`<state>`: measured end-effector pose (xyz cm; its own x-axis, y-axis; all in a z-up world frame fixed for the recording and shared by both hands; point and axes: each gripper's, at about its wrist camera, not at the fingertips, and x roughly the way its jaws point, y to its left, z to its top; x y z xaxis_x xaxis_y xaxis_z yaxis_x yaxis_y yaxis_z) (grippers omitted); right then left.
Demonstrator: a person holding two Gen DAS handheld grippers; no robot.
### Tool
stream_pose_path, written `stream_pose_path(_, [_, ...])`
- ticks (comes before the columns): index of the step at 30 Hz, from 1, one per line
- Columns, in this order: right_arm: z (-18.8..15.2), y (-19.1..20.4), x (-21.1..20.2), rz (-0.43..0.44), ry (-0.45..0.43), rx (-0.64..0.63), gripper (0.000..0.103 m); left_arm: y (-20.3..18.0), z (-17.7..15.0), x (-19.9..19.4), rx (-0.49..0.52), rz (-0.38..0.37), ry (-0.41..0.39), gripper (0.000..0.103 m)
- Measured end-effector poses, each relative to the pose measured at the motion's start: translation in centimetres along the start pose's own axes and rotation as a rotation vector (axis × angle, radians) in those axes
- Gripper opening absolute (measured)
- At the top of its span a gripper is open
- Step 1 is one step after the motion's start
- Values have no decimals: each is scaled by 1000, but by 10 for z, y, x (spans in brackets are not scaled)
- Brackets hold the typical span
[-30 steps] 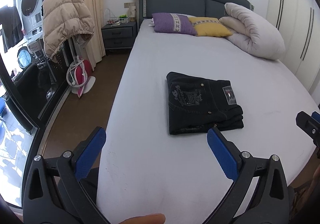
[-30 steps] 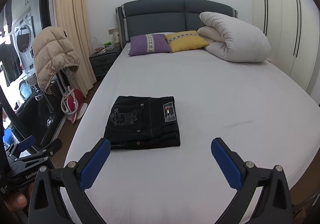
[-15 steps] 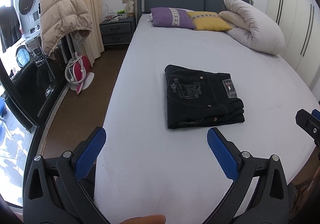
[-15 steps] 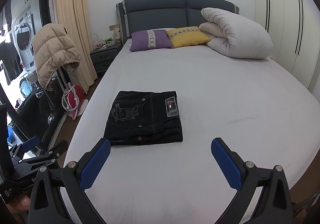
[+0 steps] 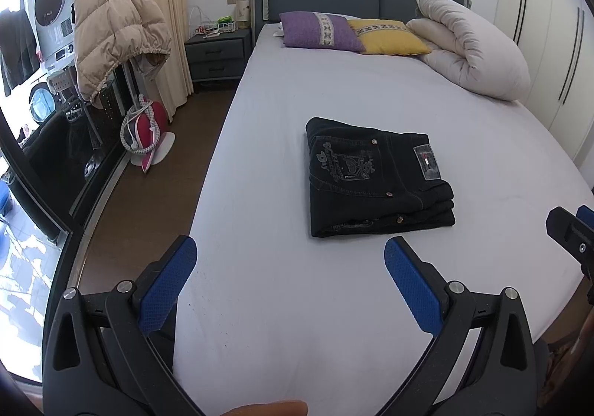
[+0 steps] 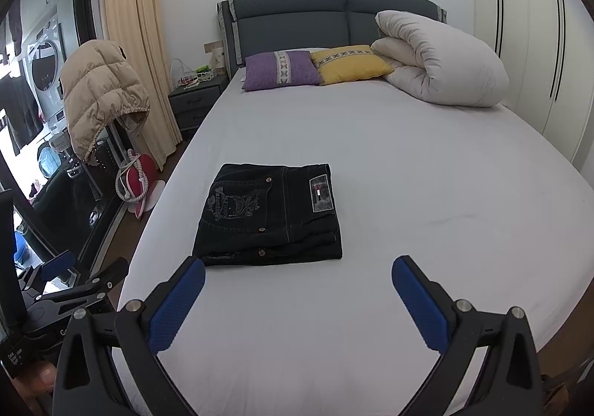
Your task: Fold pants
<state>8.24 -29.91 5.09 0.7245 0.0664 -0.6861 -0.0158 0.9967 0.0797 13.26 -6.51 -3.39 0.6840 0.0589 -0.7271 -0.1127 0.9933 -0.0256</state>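
Black jeans [image 5: 375,178] lie folded in a flat rectangle on the white bed sheet [image 5: 334,304], back pocket and label up. They also show in the right wrist view [image 6: 271,215]. My left gripper [image 5: 289,267] is open and empty, held above the near part of the bed, short of the jeans. My right gripper [image 6: 297,286] is open and empty, also short of the jeans and to their right. The left gripper's body [image 6: 70,289] shows at the right view's left edge; the right gripper's tip [image 5: 571,234] shows at the left view's right edge.
A purple pillow [image 6: 280,68], a yellow pillow [image 6: 349,63] and a rolled white duvet [image 6: 441,63] lie at the head of the bed. A nightstand [image 5: 217,52], a beige jacket on a stand [image 5: 115,29] and a red iron [image 5: 143,130] stand left of the bed. Wardrobes [image 6: 538,44] line the right.
Both grippers have drawn back and risen slightly from the bed; the jeans sit a little farther away in both views. Both stay open. The jeans have not moved.
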Motion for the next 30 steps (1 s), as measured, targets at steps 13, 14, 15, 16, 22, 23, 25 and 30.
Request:
stream_pose_path(13, [-1, 2, 1, 4, 5, -2, 103, 0, -2, 2, 1, -2, 6, 103])
stream_pose_path(14, [-1, 2, 1, 3, 4, -2, 103, 0, -2, 2, 2, -2, 7, 103])
stream_pose_path(15, [0, 2, 2, 5, 5, -2, 103, 0, -2, 2, 1, -2, 7, 103])
stream_pose_path(16, [-1, 2, 2, 5, 6, -3, 103, 0, -2, 2, 1, -2, 7, 103])
stream_pose_path(22, [-1, 3, 3, 6, 7, -6, 103, 0, -2, 4, 2, -5, 11, 103])
stream_pose_path(23, [-1, 4, 3, 6, 7, -5, 103, 0, -2, 4, 2, -5, 12, 103])
stream_pose_path(25, [0, 3, 3, 6, 8, -5, 103, 0, -1, 5, 5, -7, 14, 103])
stream_pose_path(30, [-1, 4, 3, 6, 8, -6, 103, 0, 0, 6, 9, -10, 18, 103])
